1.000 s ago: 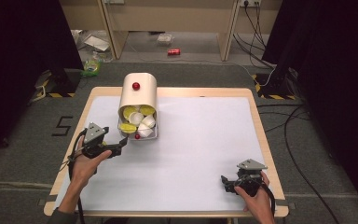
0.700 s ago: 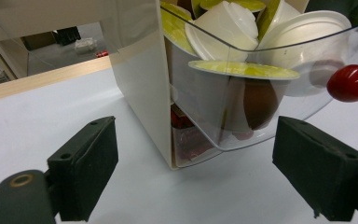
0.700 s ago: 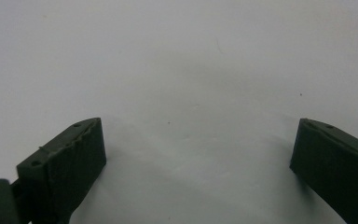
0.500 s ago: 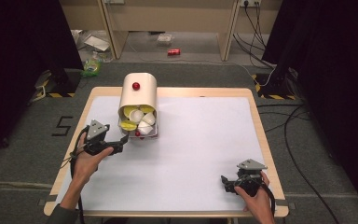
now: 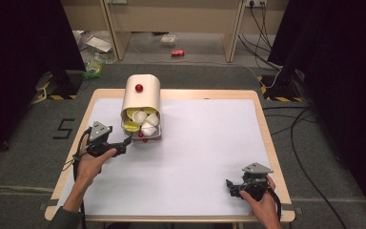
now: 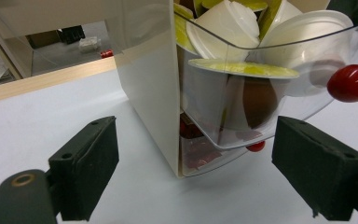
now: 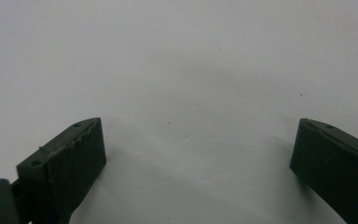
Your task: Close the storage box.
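On the white table top [image 5: 200,157] a cream, round-topped dispenser box [image 5: 142,98] stands near the far left edge, a red knob [image 5: 139,88] on its top. Its clear drawer [image 6: 279,93] is tilted open at the front and packed with white and yellow-lidded capsules [image 5: 142,120]. The left gripper [image 5: 121,149] sits just in front of the box's lower left corner, jaws spread apart with nothing between the pads — in the left gripper view the corner of the box and the clear drawer rise just beyond the two black pads [image 6: 86,163], close but apart from them. A red handle knob [image 6: 352,83] sticks out from the drawer's front, and a smaller red knob [image 6: 256,146] shows lower down. The right gripper [image 5: 233,187] rests well apart, at the near right corner of the table, jaws wide — bare white surface lies between them.
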Demonstrator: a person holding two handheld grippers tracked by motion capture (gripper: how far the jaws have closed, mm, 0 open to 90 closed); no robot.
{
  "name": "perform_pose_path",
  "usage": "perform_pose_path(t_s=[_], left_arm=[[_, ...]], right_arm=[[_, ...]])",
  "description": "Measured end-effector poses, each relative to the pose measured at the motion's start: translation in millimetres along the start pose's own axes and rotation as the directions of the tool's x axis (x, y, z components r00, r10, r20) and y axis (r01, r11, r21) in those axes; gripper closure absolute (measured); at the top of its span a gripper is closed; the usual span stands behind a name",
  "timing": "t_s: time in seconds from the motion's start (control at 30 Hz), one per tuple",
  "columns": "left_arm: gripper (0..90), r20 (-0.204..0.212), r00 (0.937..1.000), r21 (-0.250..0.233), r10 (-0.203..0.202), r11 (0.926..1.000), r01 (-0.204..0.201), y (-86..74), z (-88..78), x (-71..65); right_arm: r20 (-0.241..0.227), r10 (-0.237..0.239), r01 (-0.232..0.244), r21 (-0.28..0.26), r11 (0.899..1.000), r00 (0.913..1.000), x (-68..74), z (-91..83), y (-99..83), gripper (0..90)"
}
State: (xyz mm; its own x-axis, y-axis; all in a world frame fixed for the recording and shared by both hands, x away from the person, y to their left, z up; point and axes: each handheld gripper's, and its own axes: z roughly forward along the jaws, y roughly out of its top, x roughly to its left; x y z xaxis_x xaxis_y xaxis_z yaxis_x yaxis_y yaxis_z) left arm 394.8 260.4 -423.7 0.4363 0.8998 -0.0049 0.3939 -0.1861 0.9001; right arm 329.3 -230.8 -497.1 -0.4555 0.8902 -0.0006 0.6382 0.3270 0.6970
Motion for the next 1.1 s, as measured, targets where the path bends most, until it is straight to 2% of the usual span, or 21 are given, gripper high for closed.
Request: perform_pose_path(t_s=[0.13,0.33,1.1], left_arm=[[14.5,-0.001,1.0000,0.000,-0.009,1.0000,0.009,0.6,1.7,0.8],[14.7,-0.015,0.9999,0.008,0.003,1.0000,-0.003,3.6,3.8,0.7],[14.4,-0.047,0.9989,0.009,-0.006,0.9999,0.007,7.0,13.8,3.5]], right_arm=[[0.000,0.000,0.000,-0.002,1.000,1.0000,0.0,0.1,-0.1,3.3],[0.000,0.000,0.000,0.000,1.000,1.0000,0.0,0.0,0.0,3.3],[-0.001,0.000,0.000,0.000,1.000,1.0000,-0.1,0.0,0.0,3.3]])
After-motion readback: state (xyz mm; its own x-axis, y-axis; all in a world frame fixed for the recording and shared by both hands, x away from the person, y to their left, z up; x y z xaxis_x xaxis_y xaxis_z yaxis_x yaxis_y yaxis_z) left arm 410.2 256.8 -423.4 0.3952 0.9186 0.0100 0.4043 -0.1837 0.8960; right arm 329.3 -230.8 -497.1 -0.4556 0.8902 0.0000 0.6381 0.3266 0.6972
